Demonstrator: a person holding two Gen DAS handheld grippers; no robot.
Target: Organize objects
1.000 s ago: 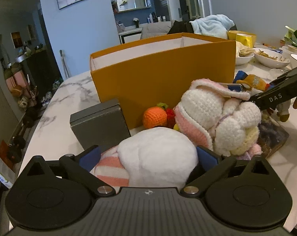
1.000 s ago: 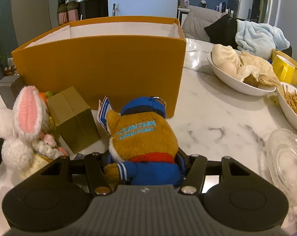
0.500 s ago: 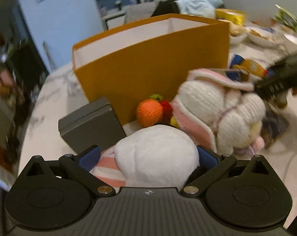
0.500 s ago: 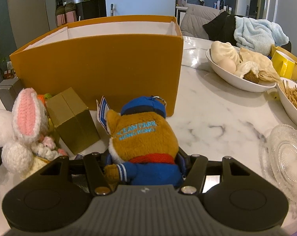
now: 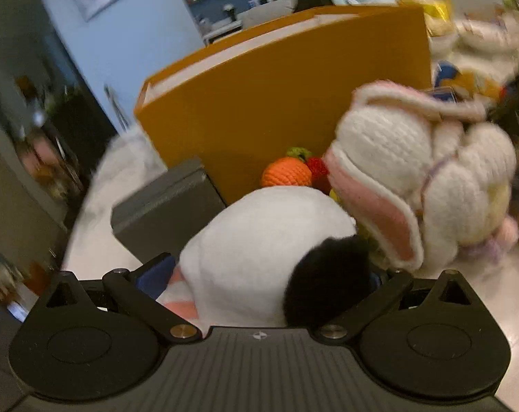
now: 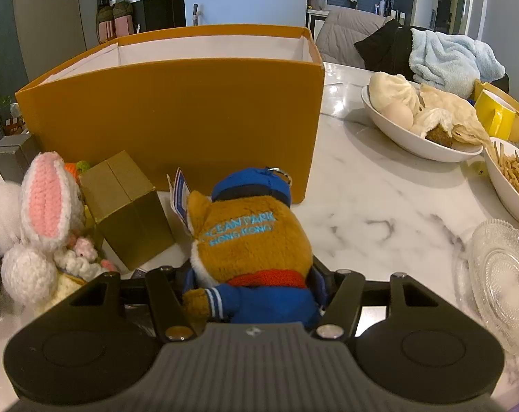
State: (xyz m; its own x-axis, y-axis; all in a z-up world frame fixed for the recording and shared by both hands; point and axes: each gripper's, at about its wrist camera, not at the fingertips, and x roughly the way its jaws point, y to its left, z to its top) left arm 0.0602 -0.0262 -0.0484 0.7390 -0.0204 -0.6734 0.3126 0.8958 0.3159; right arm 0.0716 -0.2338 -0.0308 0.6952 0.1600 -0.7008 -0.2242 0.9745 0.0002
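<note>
Two soft toys in hand: my left tool clamps a fluffy white plush, my right tool squeezes the Ocean Park plush. Lift both clear over the stiff orange box wall, then drop them inside.

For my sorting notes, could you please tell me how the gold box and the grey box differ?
The gold cardboard box is shiny and stands tilted beside the crocheted bunny; the grey box is matte, darker, and sits flat further left. Both stand closed before the orange storage box.
</note>
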